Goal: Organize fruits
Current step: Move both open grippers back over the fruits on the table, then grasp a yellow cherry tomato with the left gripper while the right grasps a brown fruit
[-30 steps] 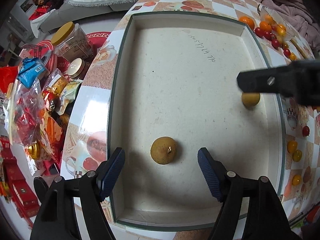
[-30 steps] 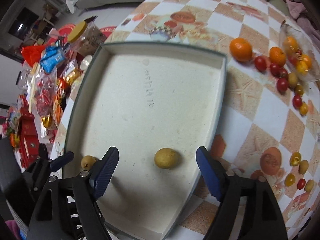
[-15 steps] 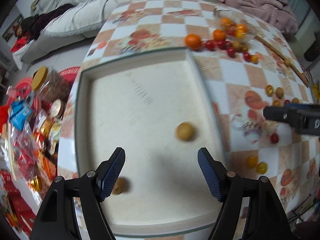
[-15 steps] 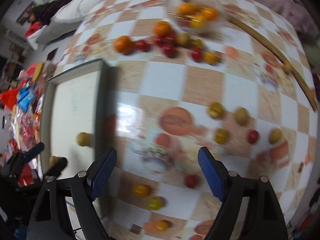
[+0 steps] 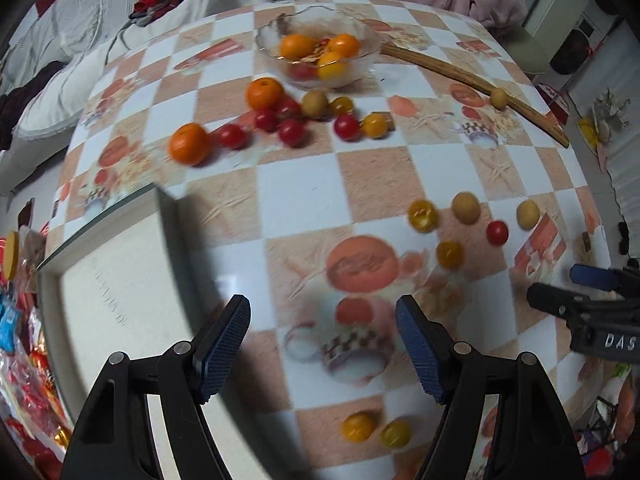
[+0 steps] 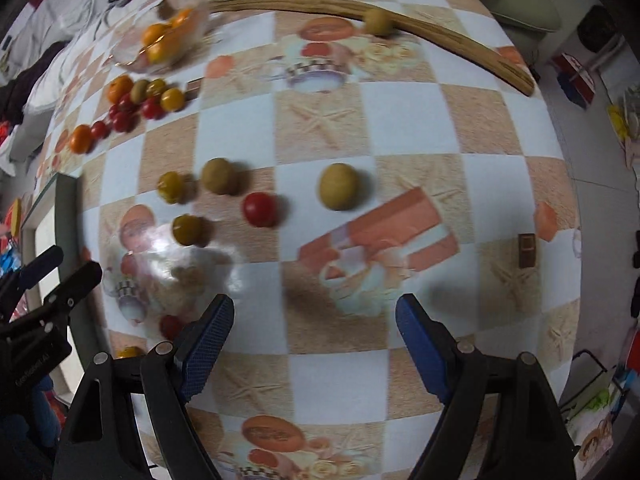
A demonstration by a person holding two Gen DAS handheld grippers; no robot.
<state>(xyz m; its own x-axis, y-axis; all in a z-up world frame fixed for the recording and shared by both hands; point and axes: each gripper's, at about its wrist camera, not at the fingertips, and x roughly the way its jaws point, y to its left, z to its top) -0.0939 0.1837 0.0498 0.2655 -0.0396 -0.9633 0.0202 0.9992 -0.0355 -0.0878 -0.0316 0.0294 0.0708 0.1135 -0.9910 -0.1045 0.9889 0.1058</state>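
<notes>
Both grippers, left (image 5: 322,346) and right (image 6: 314,344), gape wide, holding nothing. Fruit (image 6: 338,186) lies scattered on the table (image 6: 420,120); tray (image 5: 120,280) looks empty, though partly hidden. Mostly undone.

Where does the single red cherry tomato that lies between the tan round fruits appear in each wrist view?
Left wrist view: the red cherry tomato lies at the right, between two tan fruits, above the right gripper.
Right wrist view: the same tomato lies left of centre, ahead of the open right gripper.
Shared landmark: the long wooden stick with one tan fruit resting against it.
</notes>
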